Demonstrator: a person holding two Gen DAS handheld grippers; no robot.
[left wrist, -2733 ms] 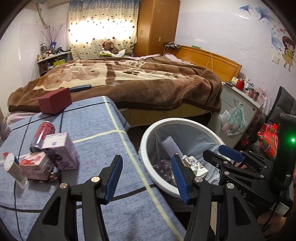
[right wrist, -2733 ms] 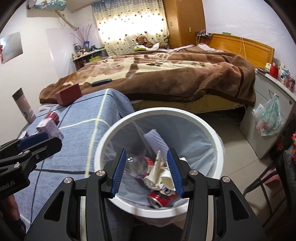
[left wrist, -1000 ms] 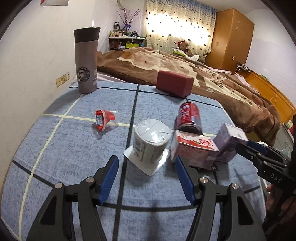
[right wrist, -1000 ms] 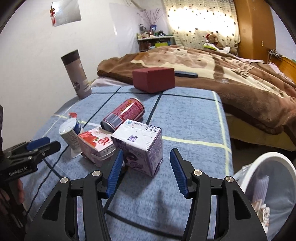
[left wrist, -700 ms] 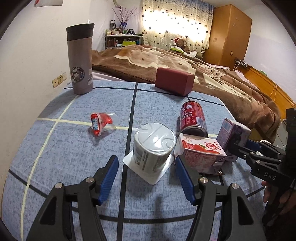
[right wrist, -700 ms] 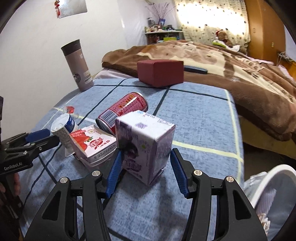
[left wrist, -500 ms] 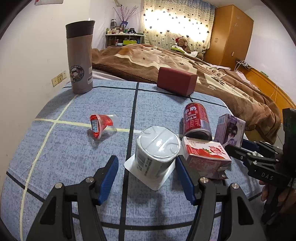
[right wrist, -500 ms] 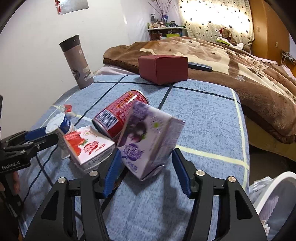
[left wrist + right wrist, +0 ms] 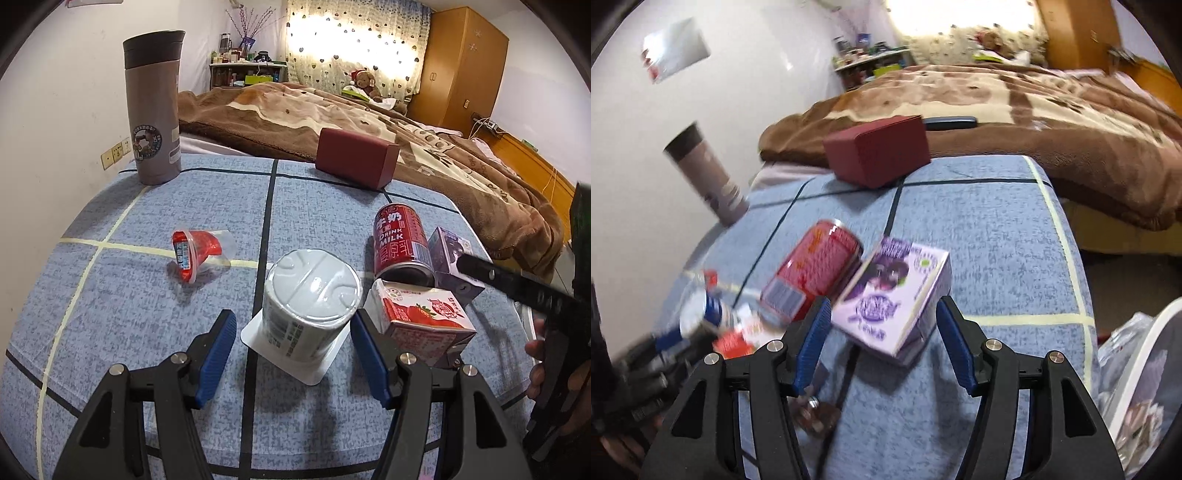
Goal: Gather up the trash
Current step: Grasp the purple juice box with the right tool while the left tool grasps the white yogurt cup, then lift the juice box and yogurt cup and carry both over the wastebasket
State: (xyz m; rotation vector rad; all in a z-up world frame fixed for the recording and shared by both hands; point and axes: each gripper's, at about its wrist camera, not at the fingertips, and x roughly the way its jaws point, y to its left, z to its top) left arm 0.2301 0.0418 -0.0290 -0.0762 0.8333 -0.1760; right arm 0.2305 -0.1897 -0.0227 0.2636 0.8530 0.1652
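On the blue table cloth (image 9: 184,192), a white yogurt cup (image 9: 312,306) stands upside down on its foil lid. My left gripper (image 9: 291,339) is open around it, with a gap at the left pad. A purple drink carton (image 9: 894,291) leans tilted against a lying red milk can (image 9: 816,280). My right gripper (image 9: 882,332) is open, its pads flanking the carton's lower corners. A strawberry carton (image 9: 421,325) lies between the cup and the can (image 9: 400,240). A red jelly cup (image 9: 192,251) lies further left. The right wrist view is blurred.
A grey thermos (image 9: 153,107) stands at the table's far left corner. A dark red box (image 9: 356,157) sits at the far edge. The white bin (image 9: 1145,369) with its liner is low at the right, off the table. A bed with a brown blanket (image 9: 1034,110) lies behind.
Both grippers came closer to the table. The yogurt cup now sits between the left fingers. The purple carton tipped over against the can, and the right jaws widened slightly.
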